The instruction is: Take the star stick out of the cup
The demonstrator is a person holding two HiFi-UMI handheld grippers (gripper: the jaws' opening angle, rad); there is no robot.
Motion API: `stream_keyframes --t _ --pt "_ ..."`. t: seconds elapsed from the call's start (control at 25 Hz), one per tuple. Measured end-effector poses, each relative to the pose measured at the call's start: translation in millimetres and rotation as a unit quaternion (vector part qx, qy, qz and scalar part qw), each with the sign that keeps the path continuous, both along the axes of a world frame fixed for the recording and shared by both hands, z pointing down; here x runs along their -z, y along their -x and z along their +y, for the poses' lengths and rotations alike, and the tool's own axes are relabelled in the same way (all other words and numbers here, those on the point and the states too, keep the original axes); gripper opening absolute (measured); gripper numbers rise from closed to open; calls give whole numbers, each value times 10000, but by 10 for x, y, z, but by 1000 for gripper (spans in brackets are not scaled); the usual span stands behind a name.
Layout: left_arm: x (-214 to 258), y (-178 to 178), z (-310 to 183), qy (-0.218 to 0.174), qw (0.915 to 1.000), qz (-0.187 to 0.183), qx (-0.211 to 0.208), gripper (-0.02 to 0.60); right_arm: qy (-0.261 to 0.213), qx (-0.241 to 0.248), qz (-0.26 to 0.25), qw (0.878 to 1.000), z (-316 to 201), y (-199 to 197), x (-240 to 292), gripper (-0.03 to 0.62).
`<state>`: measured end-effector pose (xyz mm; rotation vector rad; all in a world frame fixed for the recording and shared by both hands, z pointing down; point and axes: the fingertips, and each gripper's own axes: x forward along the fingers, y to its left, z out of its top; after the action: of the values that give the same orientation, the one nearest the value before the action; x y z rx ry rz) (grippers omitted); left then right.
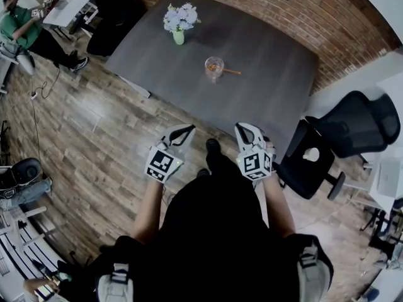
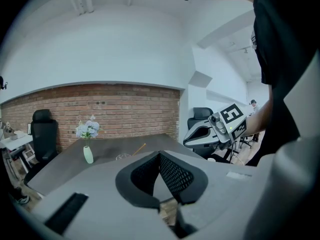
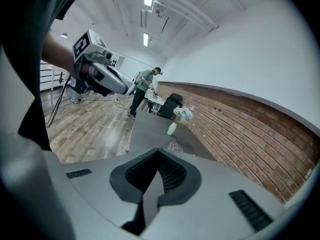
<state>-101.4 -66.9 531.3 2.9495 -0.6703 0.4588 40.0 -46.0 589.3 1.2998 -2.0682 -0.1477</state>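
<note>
A clear cup (image 1: 214, 66) stands near the middle of the dark grey table (image 1: 271, 87). The star stick (image 1: 230, 72) leans out of it to the right; only its orange shaft shows. Both grippers hang over the wooden floor, short of the table's near edge and well away from the cup. My left gripper (image 1: 186, 130) and right gripper (image 1: 243, 129) are side by side, jaws closed on nothing. The left gripper view has the cup (image 2: 122, 157) and stick (image 2: 139, 149) far beyond its closed jaws (image 2: 160, 155). The cup (image 3: 174, 147) lies just past the right gripper's tips (image 3: 159, 151).
A pale green vase of flowers (image 1: 179, 25) stands on the table's far left part. Black office chairs (image 1: 352, 128) crowd the right end of the table, another (image 1: 113, 11) sits at the far left. A brick wall (image 1: 302, 11) runs behind. A person in green (image 1: 25, 27) sits far left.
</note>
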Motion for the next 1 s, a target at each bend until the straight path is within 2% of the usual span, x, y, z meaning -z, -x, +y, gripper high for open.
stream_keyframes --t 0.24,0.48,0.72,1.0 --pt "38 -79 -295 -20 9999 -81 106 2 119 -83 -95 9998 -303 -198 -39 0" --pt "158 -177 -598 107 9993 144 330 2 130 19 -6 9999 -591 -425 -69 0" --pt "199 -279 -830 48 9987 91 499 2 279 -4 -42 9996 -803 -692 -182 0" --pt "149 -278 -1026 114 9965 -18 826 2 362 240 -55 9990 -1155 -794 -306 0"
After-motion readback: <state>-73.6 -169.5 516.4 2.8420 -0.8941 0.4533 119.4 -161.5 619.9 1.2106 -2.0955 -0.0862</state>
